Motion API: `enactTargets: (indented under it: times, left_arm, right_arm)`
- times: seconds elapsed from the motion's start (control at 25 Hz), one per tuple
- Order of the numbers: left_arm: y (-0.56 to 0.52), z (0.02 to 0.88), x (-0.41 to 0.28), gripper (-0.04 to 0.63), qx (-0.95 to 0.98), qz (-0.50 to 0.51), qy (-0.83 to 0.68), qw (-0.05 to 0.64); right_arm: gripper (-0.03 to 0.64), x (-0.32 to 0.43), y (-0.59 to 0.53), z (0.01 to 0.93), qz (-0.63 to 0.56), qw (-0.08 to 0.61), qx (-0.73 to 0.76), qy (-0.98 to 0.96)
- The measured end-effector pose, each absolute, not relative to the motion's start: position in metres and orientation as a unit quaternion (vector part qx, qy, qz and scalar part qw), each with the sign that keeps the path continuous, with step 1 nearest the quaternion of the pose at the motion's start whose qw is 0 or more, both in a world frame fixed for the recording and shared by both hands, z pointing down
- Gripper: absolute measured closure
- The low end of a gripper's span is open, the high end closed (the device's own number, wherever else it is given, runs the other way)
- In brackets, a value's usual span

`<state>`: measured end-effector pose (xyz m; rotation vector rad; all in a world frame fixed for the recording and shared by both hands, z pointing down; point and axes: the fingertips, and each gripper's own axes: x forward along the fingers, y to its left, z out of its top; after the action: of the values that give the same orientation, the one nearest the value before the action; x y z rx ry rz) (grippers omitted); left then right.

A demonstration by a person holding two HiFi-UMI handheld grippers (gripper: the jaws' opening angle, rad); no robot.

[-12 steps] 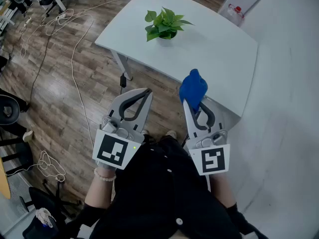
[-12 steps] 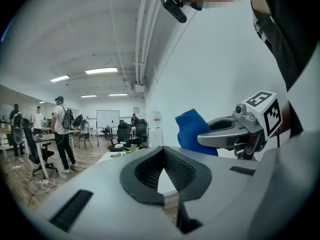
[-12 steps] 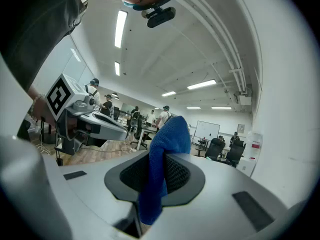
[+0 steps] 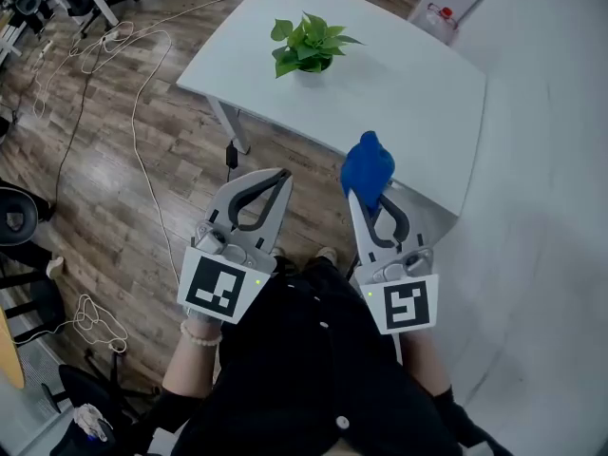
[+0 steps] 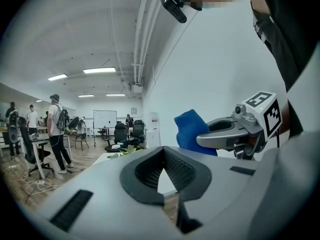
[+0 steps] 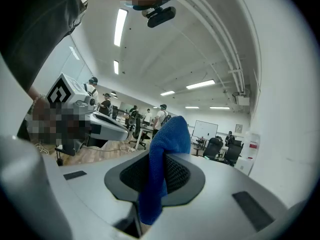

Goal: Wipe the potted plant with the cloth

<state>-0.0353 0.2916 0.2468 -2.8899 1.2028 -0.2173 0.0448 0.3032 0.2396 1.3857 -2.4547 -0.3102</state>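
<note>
short of the table (image 4: 408, 88), right gripper (image 4: 369, 205) grasping blue cloth (image 4: 368, 167), left gripper (image 4: 281, 175) clenched empty, both unmoved

An open-plan office is indicated by a whiteboard (image 5: 105, 118), swivel chairs (image 5: 121, 133), a white desk (image 4: 408, 93) and ceiling strip lights (image 5: 99, 70).

We wear a black top (image 4: 313, 369) with small pale buttons and a pale bead bracelet (image 4: 198, 333) at the left wrist. Our left gripper (image 4: 278, 177) and right gripper (image 4: 361, 205) are pale grey shells with black ribbed pads. Each carries a white cube (image 4: 220, 287) with a black square marker and a tiny green light.
</note>
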Motion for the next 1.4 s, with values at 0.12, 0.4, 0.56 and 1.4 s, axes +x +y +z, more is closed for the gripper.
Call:
enactTargets:
  times: [0.12,0.4,0.56,1.4]
  left_arm:
    - [0.295,0.243,-0.042,0.581,-0.922,-0.065,0.382,0.002]
    - [0.297,0.241,-0.064,0.581,-0.923,-0.065,0.379,0.004]
    - [0.298,0.24,-0.078,0.581,-0.925,-0.064,0.376,0.01]
    - [0.287,0.25,-0.104,0.581,-0.924,-0.061,0.376,0.01]
  right_arm:
    - [0.532,0.041,0.307,0.239,-0.095,0.152,0.488,-0.854]
    - [0.532,0.025,0.31,0.238,-0.09,0.152,0.499,-0.849]
    - [0.532,0.011,0.31,0.237,-0.091,0.146,0.504,-0.846]
    - [0.532,-0.005,0.294,0.248,-0.087,0.155,0.519,-0.836]
